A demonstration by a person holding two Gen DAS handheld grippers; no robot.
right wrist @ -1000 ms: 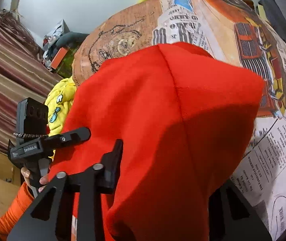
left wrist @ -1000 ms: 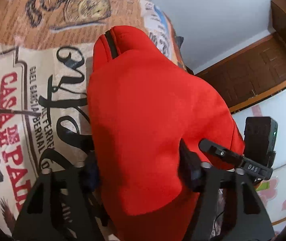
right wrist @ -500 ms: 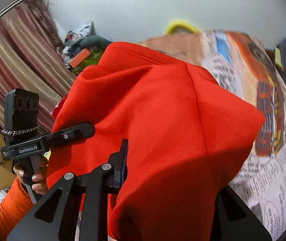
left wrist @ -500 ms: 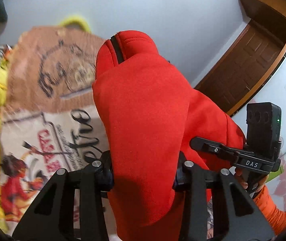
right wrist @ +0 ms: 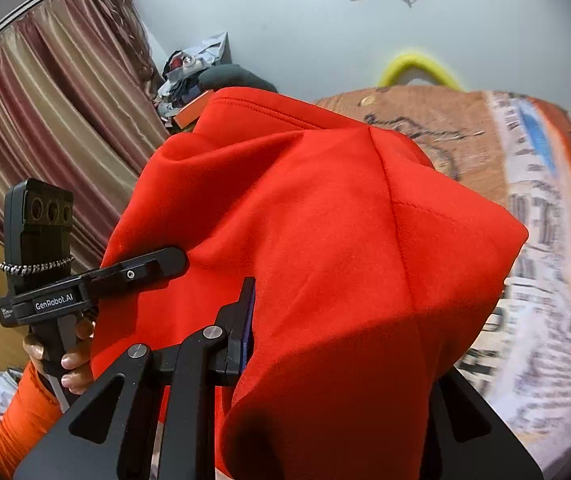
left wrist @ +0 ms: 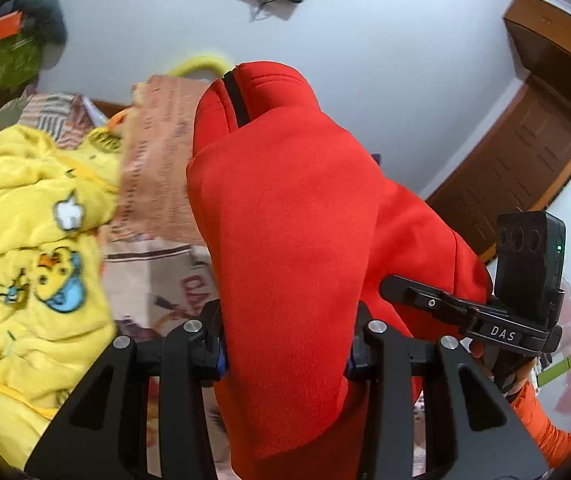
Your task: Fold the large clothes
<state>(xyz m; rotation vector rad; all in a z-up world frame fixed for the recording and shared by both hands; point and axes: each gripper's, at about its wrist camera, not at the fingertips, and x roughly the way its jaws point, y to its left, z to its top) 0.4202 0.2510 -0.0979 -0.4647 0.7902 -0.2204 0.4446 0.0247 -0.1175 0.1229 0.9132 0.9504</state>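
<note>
**Holding the red garment up between both grippers, fold not yet laid down**

Hanging in the air above the bed, the red garment (left wrist: 285,240) is bunched and draped over both tools, its thick fleece falling in heavy folds with a dark zip line near the top. It is not lying flat anywhere that I can see, and no tidy crease or stacked layer shows, so by my reckoning the folding proper has barely begun: the piece is gathered and lifted, and it remains to be spread, doubled over and set down on the printed bedspread (right wrist: 533,288).

The left gripper (left wrist: 285,354) has its fingers clamped on a thick wad of the red cloth, one finger pressing each side. The right gripper (right wrist: 325,320) also grips the cloth; one finger (right wrist: 245,320) shows against the fabric while the other is buried under the drape. Both tools point down at a slant towards the bed, held close side by side, a hand (right wrist: 65,348) in an orange sleeve visible on the left one's handle.

A yellow garment (left wrist: 33,260) lies crumpled on the bed just beside the red one, seemingly waiting its turn. Behind are a striped curtain (right wrist: 53,128) and a pale wall.
</note>
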